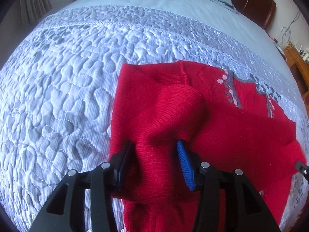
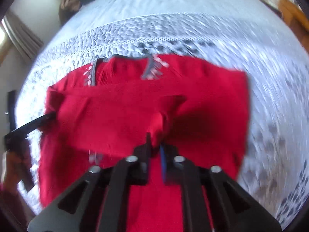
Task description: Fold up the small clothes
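A red knit sweater [image 1: 231, 135] with grey and pink trim lies partly folded on a quilted bed. In the left wrist view my left gripper [image 1: 154, 145] points down at the sweater's left part. Its jaws stand apart around a raised ridge of the red knit, and the blue pad [image 1: 185, 166] is clear of the cloth. In the blurred right wrist view my right gripper [image 2: 155, 141] has its jaws close together, pinching a fold of the sweater [image 2: 115, 116] near its middle. The left gripper's black finger [image 2: 32, 125] shows at the sweater's left edge.
The pale blue quilt [image 1: 67, 87] spreads wide to the left and far side of the sweater. A brown headboard [image 1: 251, 3] and wooden furniture [image 1: 297, 63] stand beyond the bed at right. A person's hand [image 2: 11, 164] shows at the lower left.
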Tool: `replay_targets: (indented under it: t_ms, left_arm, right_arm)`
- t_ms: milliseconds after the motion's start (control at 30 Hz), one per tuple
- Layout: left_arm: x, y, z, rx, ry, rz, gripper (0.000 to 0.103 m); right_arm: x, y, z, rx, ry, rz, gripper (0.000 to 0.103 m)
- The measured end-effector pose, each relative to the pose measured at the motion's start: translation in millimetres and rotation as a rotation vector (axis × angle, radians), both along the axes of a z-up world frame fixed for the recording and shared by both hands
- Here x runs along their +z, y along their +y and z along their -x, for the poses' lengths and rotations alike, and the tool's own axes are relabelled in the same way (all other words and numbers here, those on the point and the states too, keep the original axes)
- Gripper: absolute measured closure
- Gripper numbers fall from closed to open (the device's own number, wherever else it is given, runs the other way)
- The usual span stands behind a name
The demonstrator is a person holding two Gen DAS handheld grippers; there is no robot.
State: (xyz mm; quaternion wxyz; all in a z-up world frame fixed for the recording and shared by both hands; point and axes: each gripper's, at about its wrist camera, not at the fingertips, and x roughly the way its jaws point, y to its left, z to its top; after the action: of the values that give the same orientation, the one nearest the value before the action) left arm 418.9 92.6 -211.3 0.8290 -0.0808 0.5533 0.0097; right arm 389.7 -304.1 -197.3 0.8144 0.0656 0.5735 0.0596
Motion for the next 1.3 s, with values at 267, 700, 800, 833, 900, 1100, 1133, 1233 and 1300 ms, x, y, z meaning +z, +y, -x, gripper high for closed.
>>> replay_targets:
  t_ms: [267,700,800,833,900,1100,1133,1233,1300]
  left_arm:
    - [23,9,19,0.064,-0.023,0.096,0.054]
    - [45,52,38,0.095,-0.064,0.059,0.045]
    - [39,60,33,0.126,-0.054,0.087,0.045]
    - [37,62,31,0.135,-0.055,0.097,0.045]
    - [36,64,26,0.150,-0.063,0.103,0.045]
    - [30,53,4,0.153,-0.068,0.085,0.041]
    - [26,48,0,0.147,-0.062,0.074,0.041]
    - [16,36,-8,0.127,-0.035,0.054,0.041]
    - [9,32,-14,0.125,-0.016,0.051,0.040]
  right_arm:
    - [-10,-56,39,-0.052,0.079,-0.072,0.060]
    - [-44,-27,-10,-0.022,0.151,-0.229,0.099]
    - [-17,-20,-16,0.015,0.073,-0.148,0.099]
    - [-8,-19,-18,0.029,0.046,-0.143,0.099]
    - [22,-19,-22,0.064,-0.031,-0.152,0.099]
    - [68,-53,-22,0.063,-0.169,-0.114,0.099]
    - [55,-60,-26,0.040,-0.131,-0.105,0.098]
    - [3,-74,-35,-0.006,0.002,-0.054,0.097]
    - [-25,-79,-35,-0.018,0.061,-0.054,0.091]
